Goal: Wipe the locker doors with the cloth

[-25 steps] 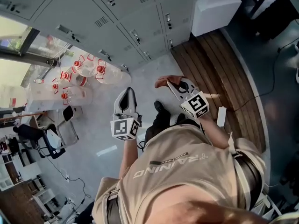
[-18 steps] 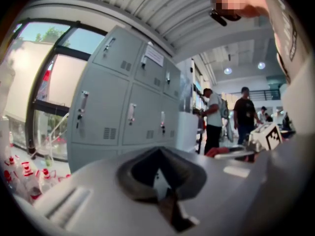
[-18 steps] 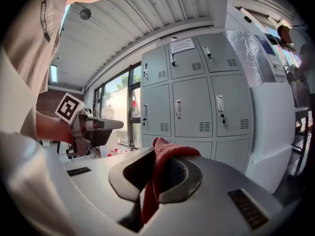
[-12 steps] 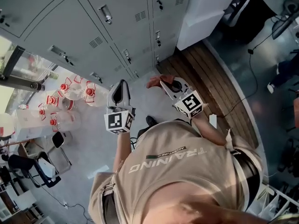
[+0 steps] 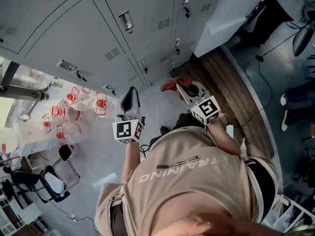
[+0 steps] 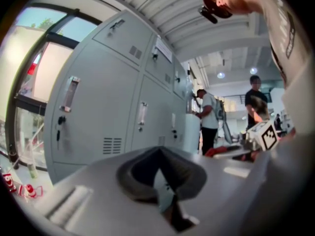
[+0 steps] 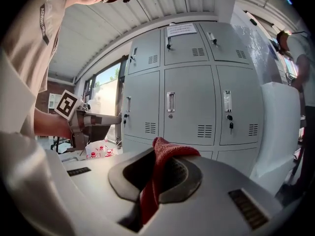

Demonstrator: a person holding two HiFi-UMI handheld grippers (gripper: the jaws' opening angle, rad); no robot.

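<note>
Grey locker doors [image 5: 98, 28] fill the top of the head view, and they stand ahead of both gripper views [image 7: 189, 107] [image 6: 98, 107]. My right gripper [image 5: 178, 87] is shut on a red cloth [image 5: 169, 85], held in the air a short way from the lockers. In the right gripper view the cloth [image 7: 170, 146] bulges out over the jaws of the right gripper [image 7: 157, 156] and hangs down between them. My left gripper [image 5: 130, 91] points at the lockers. It is shut [image 6: 158, 151], with nothing between its pads. Neither gripper touches a door.
Large water bottles with red caps [image 5: 74, 107] stand on the floor at the left, below a window. A white cabinet [image 5: 231, 14] adjoins the lockers at the right, over a wooden floor strip [image 5: 231, 97]. Office chairs [image 5: 44, 181] are behind. Two people [image 6: 206, 117] stand far off.
The head view has shifted and the lockers now look larger and closer. Both grippers stay raised toward them in much the same pose. The cloth remains in the right gripper.
</note>
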